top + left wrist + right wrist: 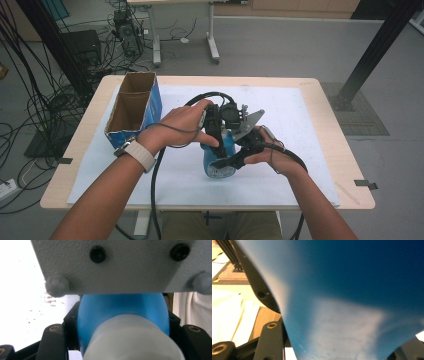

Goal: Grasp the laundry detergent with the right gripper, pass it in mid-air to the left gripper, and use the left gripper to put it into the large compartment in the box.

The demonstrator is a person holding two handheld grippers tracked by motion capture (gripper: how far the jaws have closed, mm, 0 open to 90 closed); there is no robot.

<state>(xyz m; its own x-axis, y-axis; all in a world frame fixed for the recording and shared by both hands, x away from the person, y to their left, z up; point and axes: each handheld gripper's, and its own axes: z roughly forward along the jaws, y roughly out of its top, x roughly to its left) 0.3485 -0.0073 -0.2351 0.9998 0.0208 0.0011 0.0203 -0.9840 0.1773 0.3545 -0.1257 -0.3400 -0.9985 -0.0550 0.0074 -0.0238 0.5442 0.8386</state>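
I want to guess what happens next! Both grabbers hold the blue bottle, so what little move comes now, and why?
Probably a small twist: the left gripper clamps the blue bottle near its white cap, while the right gripper grips its body, likely to loosen the cap.

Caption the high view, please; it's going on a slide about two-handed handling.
Both grippers, left gripper and right gripper, clamp a blue bottle over the white-covered table, beside an open cardboard box.

Wooden table [330,107] — white sheet [300,150] over it, open cardboard box [134,107] at left.

Grey floor [300,45], tangled cables [30,100]
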